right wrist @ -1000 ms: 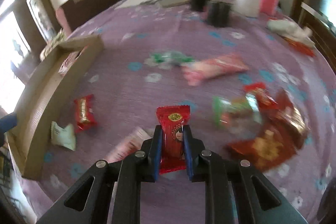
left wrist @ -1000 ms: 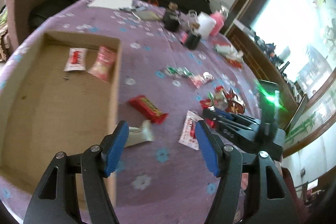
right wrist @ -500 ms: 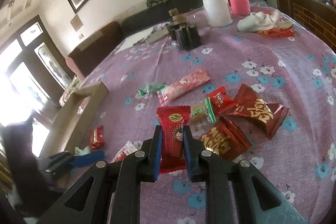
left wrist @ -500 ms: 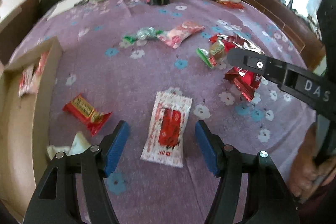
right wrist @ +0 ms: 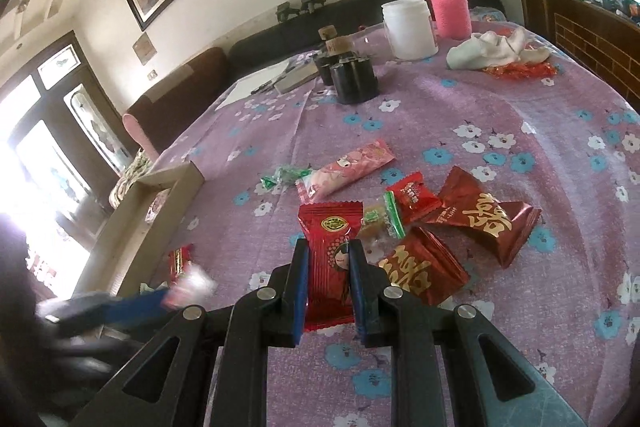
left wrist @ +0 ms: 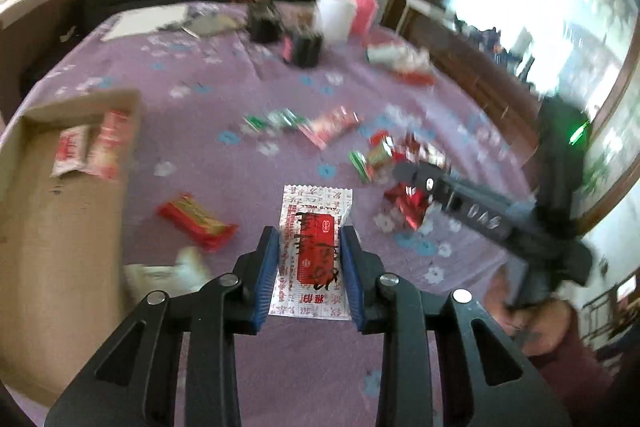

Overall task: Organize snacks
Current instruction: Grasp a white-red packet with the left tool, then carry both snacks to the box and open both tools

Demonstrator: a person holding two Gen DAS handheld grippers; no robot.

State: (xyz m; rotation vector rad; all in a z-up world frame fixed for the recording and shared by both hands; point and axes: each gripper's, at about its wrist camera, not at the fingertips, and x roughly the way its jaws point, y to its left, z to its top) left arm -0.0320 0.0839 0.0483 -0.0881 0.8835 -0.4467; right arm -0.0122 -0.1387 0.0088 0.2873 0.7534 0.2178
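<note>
At far left, the cardboard box (left wrist: 60, 227) holds two snack packets (left wrist: 90, 147). The left gripper (left wrist: 310, 267) pinches a white-and-red packet (left wrist: 314, 251), long axis pointing away; the right gripper (right wrist: 328, 287) clamps an upright red candy packet (right wrist: 330, 255)

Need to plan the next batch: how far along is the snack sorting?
Early. Two packets lie in the cardboard box. In hand: the left gripper is shut on a white sachet, the right gripper on a red candy. About eight snacks, including the pink bar, remain on the tablecloth.
</note>
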